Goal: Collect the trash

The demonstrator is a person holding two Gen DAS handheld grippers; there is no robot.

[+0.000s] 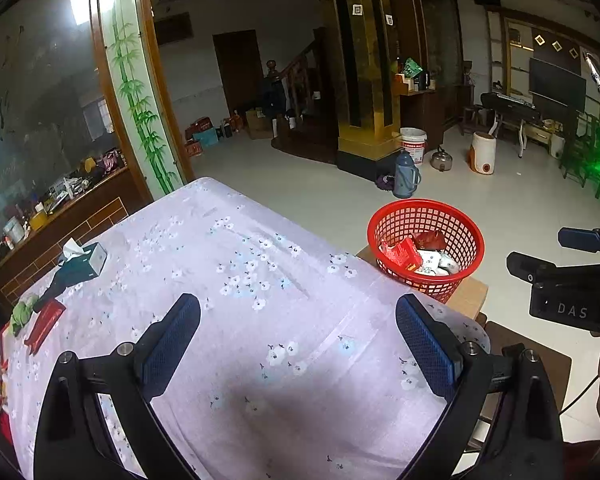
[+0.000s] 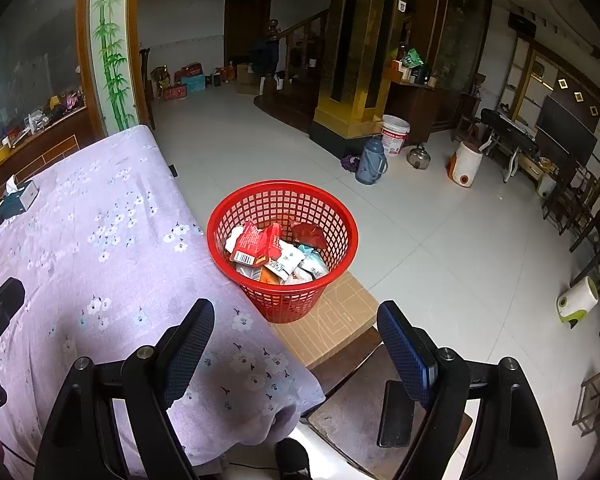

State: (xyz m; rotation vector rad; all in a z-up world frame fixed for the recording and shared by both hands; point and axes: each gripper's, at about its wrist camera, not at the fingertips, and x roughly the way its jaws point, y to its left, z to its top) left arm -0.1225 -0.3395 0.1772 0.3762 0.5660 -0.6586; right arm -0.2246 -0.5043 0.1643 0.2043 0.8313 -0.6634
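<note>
A red mesh basket (image 1: pixel 432 284) (image 2: pixel 284 304) stands on a cardboard box (image 2: pixel 336 320) beside the table's right edge. It holds trash: a red carton (image 2: pixel 256 244) and white wrappers (image 2: pixel 288 260). My left gripper (image 1: pixel 300 320) hovers open over the purple floral tablecloth (image 1: pixel 260 264) with nothing between its fingers. My right gripper (image 2: pixel 296 328) is open and empty above the table corner, just short of the basket; the left wrist view shows it from the side (image 1: pixel 540 250). At the table's far left lie a red packet (image 1: pixel 46 326) and a green crumpled item (image 1: pixel 22 314).
A tissue box (image 1: pixel 88 258) (image 2: pixel 24 194) sits near the table's far left edge. On the tiled floor beyond the basket stand a blue thermos (image 2: pixel 370 162), a white bucket (image 2: pixel 394 136), a kettle (image 2: pixel 418 158) and a white heater (image 2: pixel 464 164). A dark stool (image 2: pixel 380 400) is below the box.
</note>
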